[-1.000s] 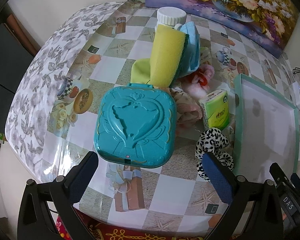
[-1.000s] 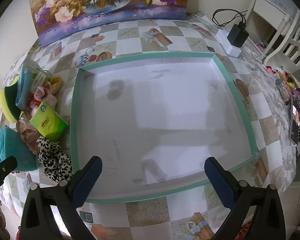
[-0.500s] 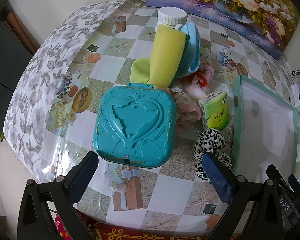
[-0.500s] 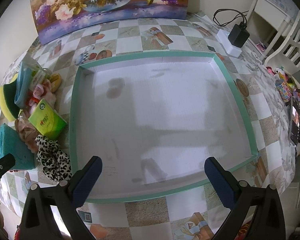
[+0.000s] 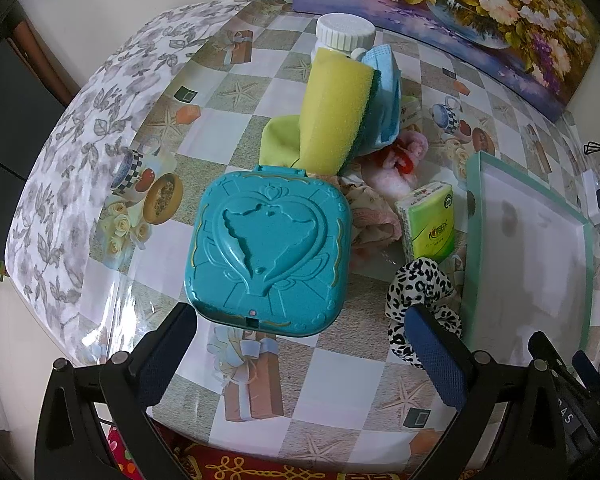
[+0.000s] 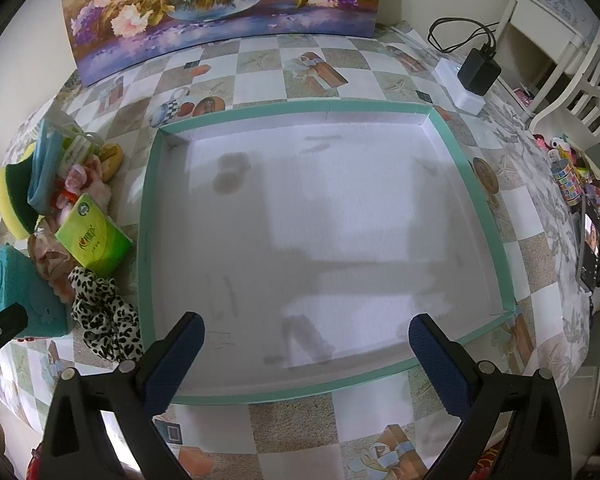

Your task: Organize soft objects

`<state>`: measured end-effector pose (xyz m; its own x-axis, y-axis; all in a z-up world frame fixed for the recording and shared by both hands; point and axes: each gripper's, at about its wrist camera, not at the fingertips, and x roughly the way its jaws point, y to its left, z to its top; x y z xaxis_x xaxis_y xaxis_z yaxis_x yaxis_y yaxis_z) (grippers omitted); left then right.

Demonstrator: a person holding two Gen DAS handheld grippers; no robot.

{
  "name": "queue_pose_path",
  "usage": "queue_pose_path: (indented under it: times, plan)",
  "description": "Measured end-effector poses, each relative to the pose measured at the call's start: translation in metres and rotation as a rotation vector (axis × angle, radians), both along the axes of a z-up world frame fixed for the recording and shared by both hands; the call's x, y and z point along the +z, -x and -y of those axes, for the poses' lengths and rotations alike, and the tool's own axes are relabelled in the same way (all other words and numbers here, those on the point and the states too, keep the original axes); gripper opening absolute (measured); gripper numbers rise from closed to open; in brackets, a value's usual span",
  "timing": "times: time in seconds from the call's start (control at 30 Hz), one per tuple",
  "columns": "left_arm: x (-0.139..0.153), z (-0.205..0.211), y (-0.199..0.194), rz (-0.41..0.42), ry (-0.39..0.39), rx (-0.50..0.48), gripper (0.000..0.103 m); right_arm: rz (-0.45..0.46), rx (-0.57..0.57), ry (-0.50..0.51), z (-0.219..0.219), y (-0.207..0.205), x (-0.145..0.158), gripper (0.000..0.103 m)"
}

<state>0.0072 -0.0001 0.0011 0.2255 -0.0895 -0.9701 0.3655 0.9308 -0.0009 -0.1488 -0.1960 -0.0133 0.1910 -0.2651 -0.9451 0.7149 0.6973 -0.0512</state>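
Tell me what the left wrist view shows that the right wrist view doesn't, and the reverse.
Left wrist only: the white-capped bottle behind the pile, the teal case's whole embossed lid, and the open left claw.

Right wrist only: the tray's whole bare interior, the black charger and the open right claw.

Both: the leopard scrunchie, the green tissue pack, the yellow sponge and the flower painting.

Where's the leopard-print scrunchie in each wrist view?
Left wrist: leopard-print scrunchie sits lower right, partly behind the left tool's right finger, beside the tray's near corner.
Right wrist: scrunchie sits lower left, just outside the tray's left wall.
Shared landmark: the green tissue pack, just beyond the scrunchie in both views.
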Motion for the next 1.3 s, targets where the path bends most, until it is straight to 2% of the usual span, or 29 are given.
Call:
queue_pose_path:
  times: [0.97,1.13,1.3]
  plan:
    - [-0.001,-0.009,-0.002,-0.017,0.023,0.043,0.103,-0.007,0.032,0.007,-0.005,-0.006,0.000,0.103]
    - [-0.001,-0.023,-0.004,-0.016,0.047,0.098,0.103,0.075,0.165,0.010,-0.031,-0.021,0.012,0.103]
    - [-0.005,-0.039,-0.010,-0.018,0.051,0.161,0.103,0.112,0.311,0.020,-0.060,-0.041,0.013,0.103]
